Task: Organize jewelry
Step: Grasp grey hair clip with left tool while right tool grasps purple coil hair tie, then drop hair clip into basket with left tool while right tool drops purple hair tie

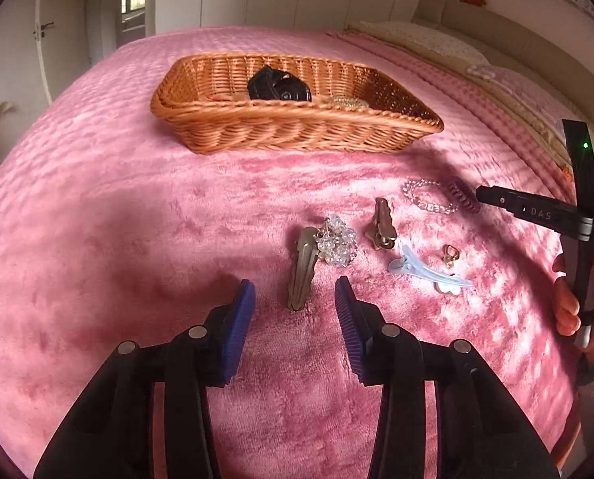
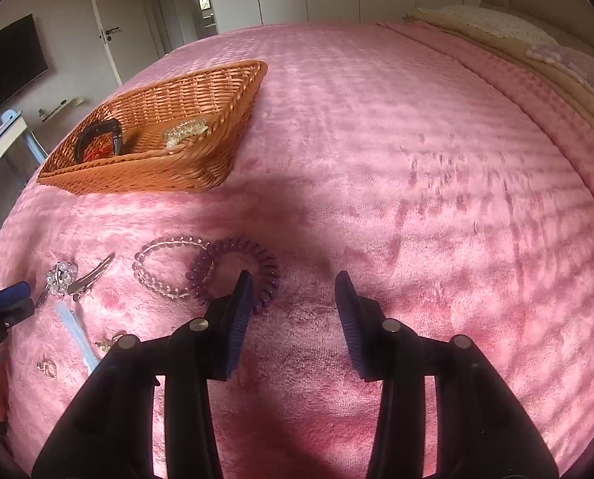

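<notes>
Jewelry lies near the basket (image 1: pixel 297 127). One long hair clip (image 1: pixel 301 273) points straight between the left gripper's (image 1: pixel 295 299) half-open, empty jaws, on the side away from the basket.

Parted left tongs (image 1: pixel 295 293) above bronze clip (image 1: pixel 301 275)

Bed cover (image 1: pixel 137 239): pink plush, faint ribbed check. Basket (image 1: pixel 297 135): orange-brown wicker weave; black item (image 1: pixel 279 86) inside. Long hair clip (image 1: pixel 301 275): dull bronze. Duckbill clip (image 1: pixel 424 269): pale blue. Coil hair tie (image 2: pixel 233 271): purple. Bead bracelet (image 2: pixel 157 271): clear pinkish. Left claw (image 1: pixel 295 299) pads (image 1: pixel 241 319): blue, ridged; body black.
</notes>
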